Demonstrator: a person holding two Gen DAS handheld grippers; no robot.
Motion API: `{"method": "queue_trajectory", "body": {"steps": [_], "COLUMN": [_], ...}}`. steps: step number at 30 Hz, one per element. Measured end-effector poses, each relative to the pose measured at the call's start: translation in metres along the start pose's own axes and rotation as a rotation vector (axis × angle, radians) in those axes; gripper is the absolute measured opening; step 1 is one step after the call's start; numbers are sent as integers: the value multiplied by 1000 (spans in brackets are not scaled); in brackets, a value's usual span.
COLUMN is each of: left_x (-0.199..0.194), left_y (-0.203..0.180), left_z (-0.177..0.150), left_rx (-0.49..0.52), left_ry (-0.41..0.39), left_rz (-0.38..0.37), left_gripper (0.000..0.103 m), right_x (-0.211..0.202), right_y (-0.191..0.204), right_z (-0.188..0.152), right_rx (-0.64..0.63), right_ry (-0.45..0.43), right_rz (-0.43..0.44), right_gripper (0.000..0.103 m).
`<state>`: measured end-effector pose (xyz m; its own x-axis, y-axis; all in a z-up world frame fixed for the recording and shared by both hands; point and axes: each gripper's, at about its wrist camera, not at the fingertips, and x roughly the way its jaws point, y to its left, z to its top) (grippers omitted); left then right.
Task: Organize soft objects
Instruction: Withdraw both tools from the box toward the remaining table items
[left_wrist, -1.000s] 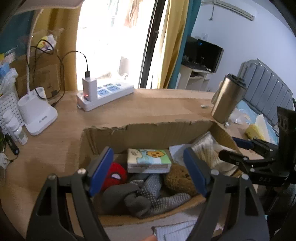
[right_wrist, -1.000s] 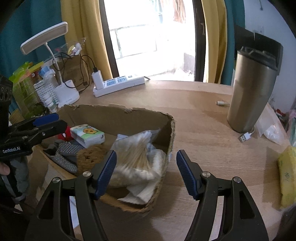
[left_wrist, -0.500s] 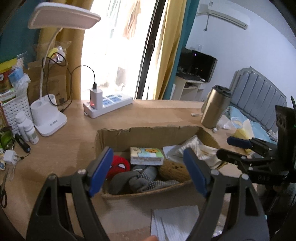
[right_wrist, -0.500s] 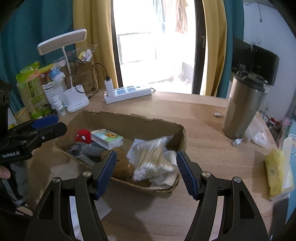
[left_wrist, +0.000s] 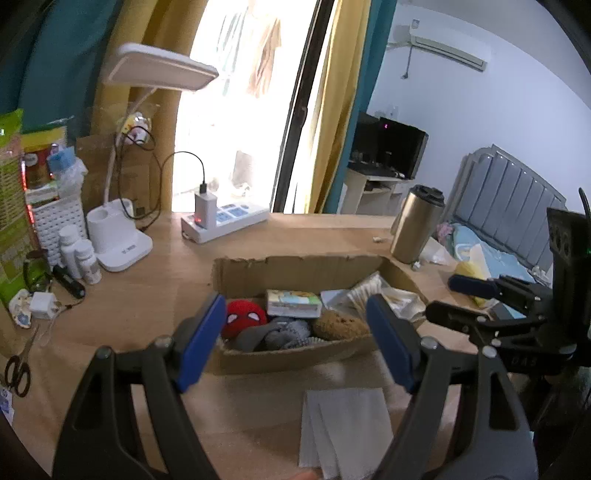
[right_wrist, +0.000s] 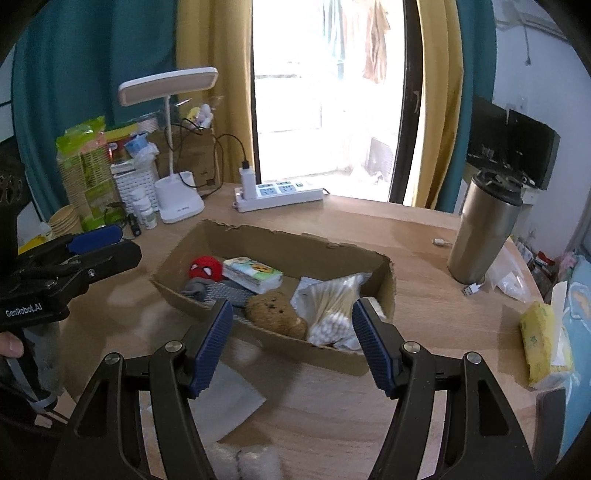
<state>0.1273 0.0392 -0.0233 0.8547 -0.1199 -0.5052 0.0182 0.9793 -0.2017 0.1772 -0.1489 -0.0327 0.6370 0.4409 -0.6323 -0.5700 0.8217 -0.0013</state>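
A low cardboard box (left_wrist: 295, 267) (right_wrist: 288, 243) sits mid-table. Inside lie a red spider-face plush ball (left_wrist: 245, 320) (right_wrist: 205, 267), a tissue pack (left_wrist: 293, 303) (right_wrist: 253, 275), grey socks (left_wrist: 275, 334) (right_wrist: 218, 291), a brown plush (left_wrist: 338, 325) (right_wrist: 275, 314) and a bag of cotton swabs (left_wrist: 373, 291) (right_wrist: 334, 306). My left gripper (left_wrist: 295, 345) (right_wrist: 107, 245) is open and empty, raised on the near side of the box. My right gripper (right_wrist: 291, 343) (left_wrist: 461, 299) is open and empty too, near the box's right end. A white folded tissue (left_wrist: 345, 424) (right_wrist: 225, 398) lies on the table in front of the box.
A white desk lamp (right_wrist: 177, 199), small bottles (left_wrist: 79, 253) and a power strip (right_wrist: 277, 192) stand behind the box. A steel tumbler (right_wrist: 484, 229) and a yellow tissue pack (right_wrist: 543, 343) are to the right. Scissors (left_wrist: 18, 365) lie far left. White fluffy items (right_wrist: 243, 461) show at the bottom edge.
Both grippers have pulled back and up from the box, so it looks smaller and farther. Their jaws kept the same width. The folded tissue has come into view.
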Motion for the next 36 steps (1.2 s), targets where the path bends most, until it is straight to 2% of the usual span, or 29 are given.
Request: {"method": "queue_trajectory", "body": {"steps": [8, 17, 36], "left_x": [-28, -42, -40], "left_y": [-1, -6, -16], "left_z": [-13, -35, -76], "left_rx": [10, 14, 23], "left_ry": [-21, 8, 84], "left_rz": [17, 21, 7], "left_gripper": [80, 80, 80], "right_x": [-18, -25, -18], "right_y": [14, 19, 23], "right_z": [-12, -38, -91], "right_rx": [-7, 7, 45], "right_ry": [-17, 5, 96], "right_rz": [8, 25, 50], "right_gripper": [70, 70, 71]}}
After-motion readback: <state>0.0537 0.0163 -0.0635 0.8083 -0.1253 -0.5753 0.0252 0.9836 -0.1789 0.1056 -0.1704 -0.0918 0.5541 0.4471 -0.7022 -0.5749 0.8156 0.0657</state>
